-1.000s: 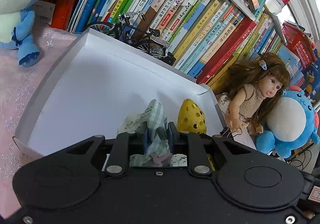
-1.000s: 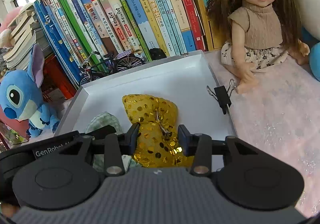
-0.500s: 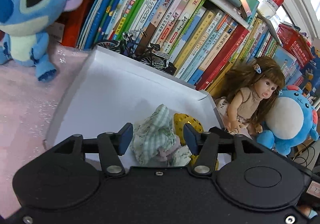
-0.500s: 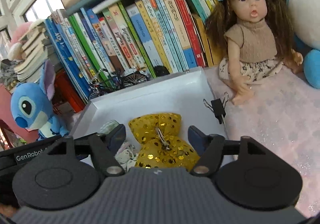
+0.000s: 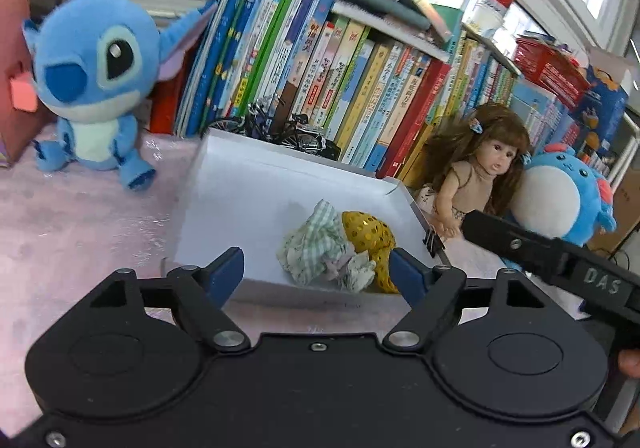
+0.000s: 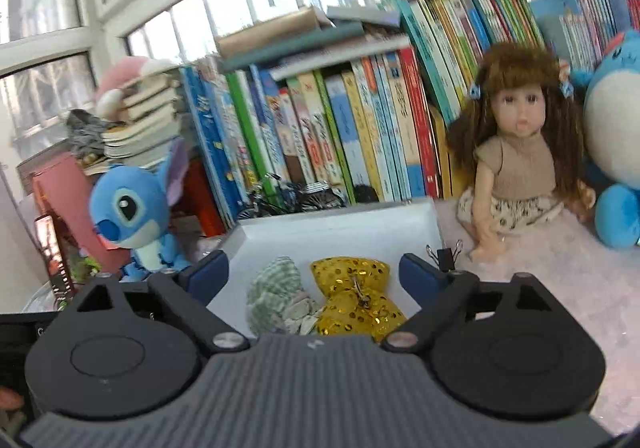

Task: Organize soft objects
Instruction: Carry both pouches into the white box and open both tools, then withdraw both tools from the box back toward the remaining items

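A crumpled green-checked cloth point(image 5: 320, 246) point(image 6: 276, 298) and a gold sequinned bow point(image 5: 370, 238) point(image 6: 354, 298) lie side by side near the front right corner of a shallow white tray point(image 5: 240, 183) point(image 6: 332, 232). My left gripper point(image 5: 318, 274) hangs above and in front of the tray, its jaws opening with nothing touching its blue pads point(image 5: 224, 272). My right gripper point(image 6: 314, 276) is also raised and opening wide, the two soft items lying apart below it. The right gripper's black body point(image 5: 560, 260) shows at the right of the left wrist view.
A blue plush point(image 5: 92, 95) point(image 6: 132, 215) sits left of the tray, a doll point(image 5: 472, 183) point(image 6: 516, 151) and a round blue plush point(image 5: 560, 199) to its right. A row of books point(image 5: 340, 79) and a toy bicycle point(image 5: 276, 127) stand behind. A binder clip point(image 5: 431, 242) grips the tray's right edge.
Both grippers let go: the left released the checked cloth and the right released the gold bow into the tray. Both then opened wide and drew up and back from the tray.
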Motion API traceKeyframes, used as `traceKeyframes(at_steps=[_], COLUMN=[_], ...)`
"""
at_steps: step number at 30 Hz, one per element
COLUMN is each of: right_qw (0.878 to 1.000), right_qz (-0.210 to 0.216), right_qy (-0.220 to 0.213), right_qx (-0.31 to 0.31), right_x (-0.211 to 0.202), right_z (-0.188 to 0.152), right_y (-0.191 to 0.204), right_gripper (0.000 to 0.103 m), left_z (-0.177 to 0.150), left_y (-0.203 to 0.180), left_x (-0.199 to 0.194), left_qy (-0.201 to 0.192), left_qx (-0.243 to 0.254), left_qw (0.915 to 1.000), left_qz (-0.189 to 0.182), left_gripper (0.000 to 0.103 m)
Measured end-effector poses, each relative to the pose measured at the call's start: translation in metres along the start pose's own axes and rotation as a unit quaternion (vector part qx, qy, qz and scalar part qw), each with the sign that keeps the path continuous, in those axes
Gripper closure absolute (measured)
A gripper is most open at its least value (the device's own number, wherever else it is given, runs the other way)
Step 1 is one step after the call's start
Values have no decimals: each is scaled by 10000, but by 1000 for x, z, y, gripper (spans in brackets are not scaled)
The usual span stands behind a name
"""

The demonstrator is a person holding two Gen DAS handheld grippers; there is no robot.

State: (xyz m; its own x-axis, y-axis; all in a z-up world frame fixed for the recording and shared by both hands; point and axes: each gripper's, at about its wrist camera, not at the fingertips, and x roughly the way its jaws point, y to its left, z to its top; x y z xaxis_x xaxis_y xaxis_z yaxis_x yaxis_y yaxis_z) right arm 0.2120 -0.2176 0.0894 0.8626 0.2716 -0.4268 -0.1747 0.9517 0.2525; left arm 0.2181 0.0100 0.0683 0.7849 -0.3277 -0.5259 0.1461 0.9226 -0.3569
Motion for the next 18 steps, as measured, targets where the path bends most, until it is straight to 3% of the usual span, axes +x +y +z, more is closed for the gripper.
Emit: traceKeyframes(at_steps=[10,18], right_qw=[9981,9976], right_qz=[166,93], right_qy=[-361,-419], right_qx=[-467,-549], right_x=[-60,-84], right_z=[-23,-50], right_y=[8,6], right_gripper=[0,0], left_z=[-44,-77], left_y=[-14,-18], left_x=[-62,-94], left_qy=[-276,-547], left_qx=[537,961], left_qw=[9980,9939], left_qz=[-163,-10], left_gripper=[17,12])
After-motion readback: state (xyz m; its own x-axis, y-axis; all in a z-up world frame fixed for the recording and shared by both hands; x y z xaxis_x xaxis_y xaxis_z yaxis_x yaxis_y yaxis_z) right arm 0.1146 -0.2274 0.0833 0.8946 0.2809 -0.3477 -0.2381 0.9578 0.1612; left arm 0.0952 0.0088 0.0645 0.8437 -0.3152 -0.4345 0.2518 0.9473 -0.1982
